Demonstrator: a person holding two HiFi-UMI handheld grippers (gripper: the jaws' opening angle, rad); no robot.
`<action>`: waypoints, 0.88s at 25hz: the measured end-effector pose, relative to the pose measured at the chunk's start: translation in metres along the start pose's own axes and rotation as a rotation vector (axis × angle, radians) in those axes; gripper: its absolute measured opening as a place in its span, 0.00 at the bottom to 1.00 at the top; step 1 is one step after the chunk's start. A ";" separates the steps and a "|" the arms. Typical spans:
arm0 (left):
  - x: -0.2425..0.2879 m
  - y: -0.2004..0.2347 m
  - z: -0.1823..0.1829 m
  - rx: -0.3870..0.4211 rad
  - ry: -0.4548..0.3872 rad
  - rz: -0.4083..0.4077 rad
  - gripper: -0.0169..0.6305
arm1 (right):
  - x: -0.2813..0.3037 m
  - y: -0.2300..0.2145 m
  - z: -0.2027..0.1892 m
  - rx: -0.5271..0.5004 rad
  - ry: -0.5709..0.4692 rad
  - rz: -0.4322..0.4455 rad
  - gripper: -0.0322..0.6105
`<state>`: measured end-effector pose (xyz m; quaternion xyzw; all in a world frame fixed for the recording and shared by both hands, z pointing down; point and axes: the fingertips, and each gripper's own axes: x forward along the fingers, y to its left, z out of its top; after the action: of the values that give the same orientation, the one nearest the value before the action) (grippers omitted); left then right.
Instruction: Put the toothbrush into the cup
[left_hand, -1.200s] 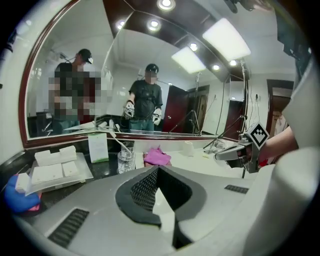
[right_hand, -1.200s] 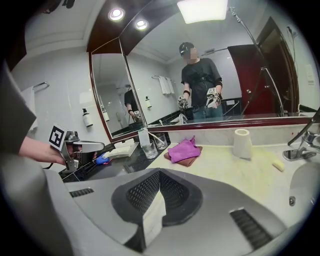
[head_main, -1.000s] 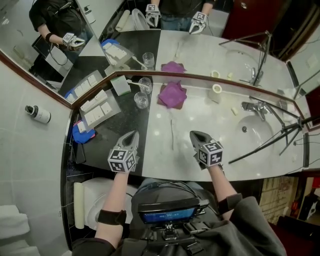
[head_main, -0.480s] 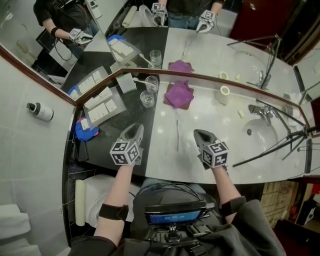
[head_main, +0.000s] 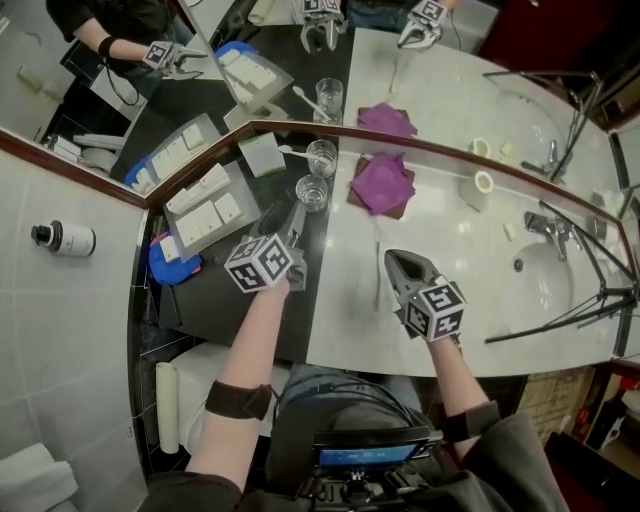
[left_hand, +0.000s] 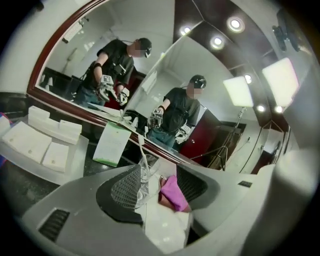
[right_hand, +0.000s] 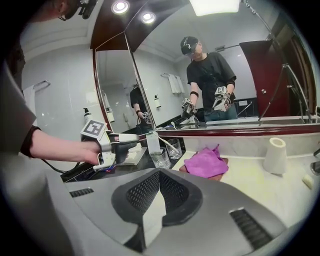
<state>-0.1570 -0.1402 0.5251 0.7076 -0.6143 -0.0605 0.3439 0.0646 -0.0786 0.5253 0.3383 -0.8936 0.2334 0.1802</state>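
the main risk is the near glass cup. the left gripper points straight at it and at the second cup behind it, which already holds a white brush. a careless push could tip either glass or slide it into the purple cloth just to their right.

the other risk is the pick-up itself. the toothbrush to be moved seems to lie flat on the pale table on the near side of the purple cloth, though it shows only as a thin faint line. so slim a thing on a smooth top may skid or roll away from fingers that close off-centre.

the left gripper's fingers have just been opening and stand spread with nothing pinched; only the cups and the cloth show through the gap. its forearm reaches forward, with the gripper tilted a little downward and rolled to one side. the right gripper hovers on the near side of the cloth, just right of the toothbrush. its fingers are pressed together and empty, pointing forward and slightly down.
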 end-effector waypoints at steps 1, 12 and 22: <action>0.012 0.003 0.007 -0.016 -0.006 -0.003 0.38 | 0.008 0.002 0.003 0.000 -0.001 0.003 0.08; 0.105 0.055 0.027 -0.048 0.074 -0.028 0.43 | 0.055 0.004 -0.010 0.035 0.035 -0.007 0.08; 0.137 0.059 0.021 -0.057 0.122 -0.107 0.43 | 0.069 -0.004 -0.023 0.057 0.053 -0.029 0.08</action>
<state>-0.1840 -0.2738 0.5889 0.7317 -0.5515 -0.0532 0.3971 0.0225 -0.1045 0.5783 0.3501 -0.8765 0.2648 0.1976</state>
